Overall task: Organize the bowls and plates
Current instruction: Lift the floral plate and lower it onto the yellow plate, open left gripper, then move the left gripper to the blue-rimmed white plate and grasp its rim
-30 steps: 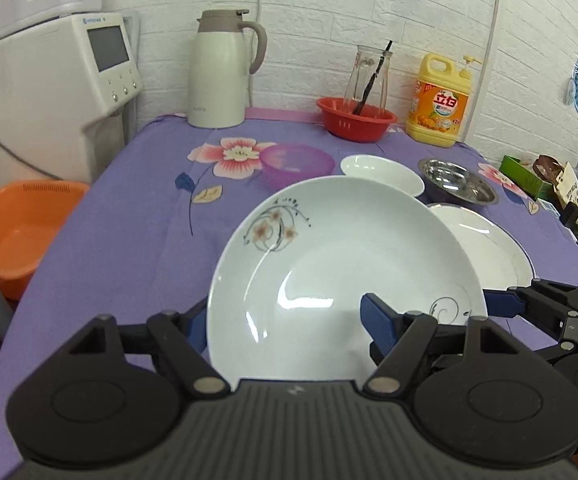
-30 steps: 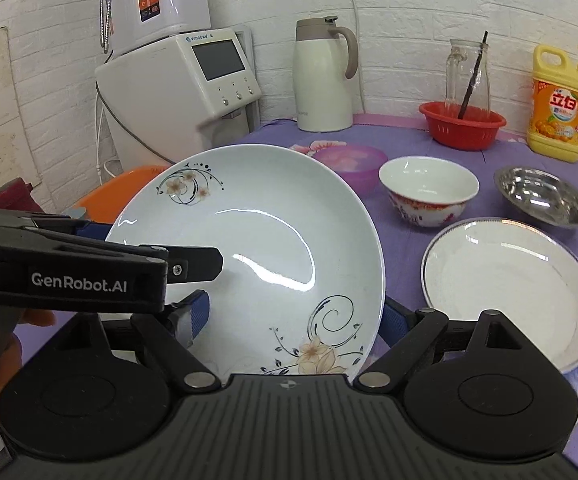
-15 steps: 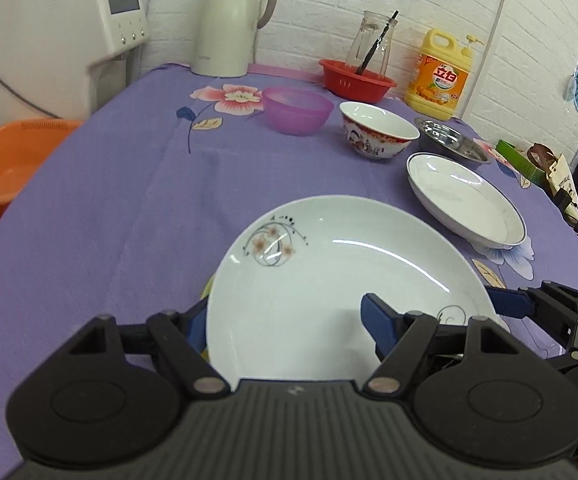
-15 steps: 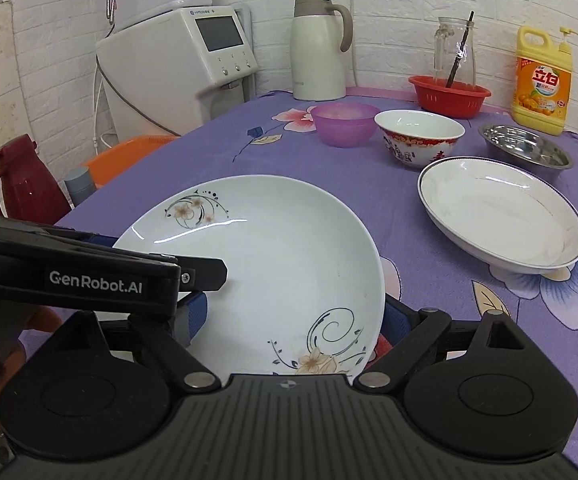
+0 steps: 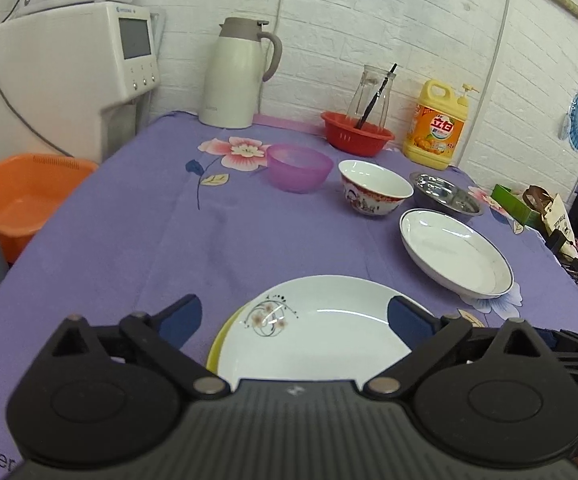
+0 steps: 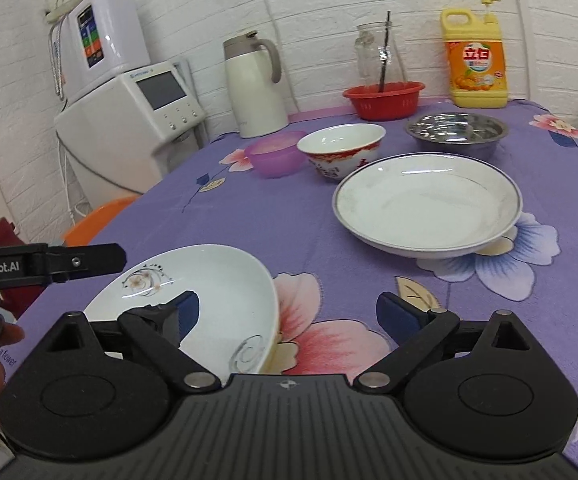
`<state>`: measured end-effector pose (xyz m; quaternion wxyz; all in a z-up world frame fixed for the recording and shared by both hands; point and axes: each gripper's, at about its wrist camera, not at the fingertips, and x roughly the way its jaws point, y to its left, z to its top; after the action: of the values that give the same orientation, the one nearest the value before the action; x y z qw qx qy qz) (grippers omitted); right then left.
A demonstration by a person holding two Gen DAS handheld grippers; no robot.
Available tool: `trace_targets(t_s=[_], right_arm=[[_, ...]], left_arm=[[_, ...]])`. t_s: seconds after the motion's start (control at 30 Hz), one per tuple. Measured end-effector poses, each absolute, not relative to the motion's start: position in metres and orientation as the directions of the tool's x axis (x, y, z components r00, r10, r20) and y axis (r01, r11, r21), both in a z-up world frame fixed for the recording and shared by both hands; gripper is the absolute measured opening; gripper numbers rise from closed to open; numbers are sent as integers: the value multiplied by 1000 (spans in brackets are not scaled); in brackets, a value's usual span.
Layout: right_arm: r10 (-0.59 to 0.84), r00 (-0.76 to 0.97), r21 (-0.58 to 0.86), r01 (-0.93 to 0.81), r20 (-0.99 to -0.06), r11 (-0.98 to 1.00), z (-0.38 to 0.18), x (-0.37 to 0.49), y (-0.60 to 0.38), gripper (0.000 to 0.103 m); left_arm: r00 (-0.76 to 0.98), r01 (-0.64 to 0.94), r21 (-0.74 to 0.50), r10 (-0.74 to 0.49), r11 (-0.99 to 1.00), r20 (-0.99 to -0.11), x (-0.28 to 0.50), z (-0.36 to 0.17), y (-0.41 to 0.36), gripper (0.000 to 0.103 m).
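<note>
A white flower-print plate (image 5: pixel 321 332) lies on a yellow plate (image 5: pixel 215 344) at the table's near edge; it also shows in the right wrist view (image 6: pixel 209 304). My left gripper (image 5: pixel 293 320) is open, its fingers apart above the plate. My right gripper (image 6: pixel 289 316) is open beside the plate's right rim. A white blue-rimmed plate (image 5: pixel 455 254) (image 6: pixel 427 206), a red-patterned bowl (image 5: pixel 373 192) (image 6: pixel 341 150), a purple bowl (image 5: pixel 299 166) (image 6: pixel 275 156) and a steel bowl (image 5: pixel 445 198) (image 6: pixel 455 130) stand farther back.
A thermos jug (image 5: pixel 237 74), a red basket (image 5: pixel 357 138) with a glass jar, and a yellow detergent bottle (image 5: pixel 437 130) line the back wall. A white appliance (image 5: pixel 73 76) and an orange basin (image 5: pixel 21 196) stand left of the purple tablecloth (image 5: pixel 169 232).
Both grippers lowered the flower-print plate onto the yellow plate and let it go. Both have opened and drawn back slightly.
</note>
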<state>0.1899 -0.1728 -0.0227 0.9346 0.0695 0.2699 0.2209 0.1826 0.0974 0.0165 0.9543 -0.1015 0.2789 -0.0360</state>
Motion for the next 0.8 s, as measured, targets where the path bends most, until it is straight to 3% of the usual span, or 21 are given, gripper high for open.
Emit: trace_targets(t_s=[0.37, 0.8], right_arm=[[254, 822, 290, -113, -510, 950, -40, 197, -239, 103], [264, 830, 329, -104, -492, 939, -47, 201, -255, 103]], left_arm=[[811, 82, -240, -205, 967, -548, 199, 15, 55, 101], [779, 119, -204, -219, 972, -588, 215, 9, 21, 101]])
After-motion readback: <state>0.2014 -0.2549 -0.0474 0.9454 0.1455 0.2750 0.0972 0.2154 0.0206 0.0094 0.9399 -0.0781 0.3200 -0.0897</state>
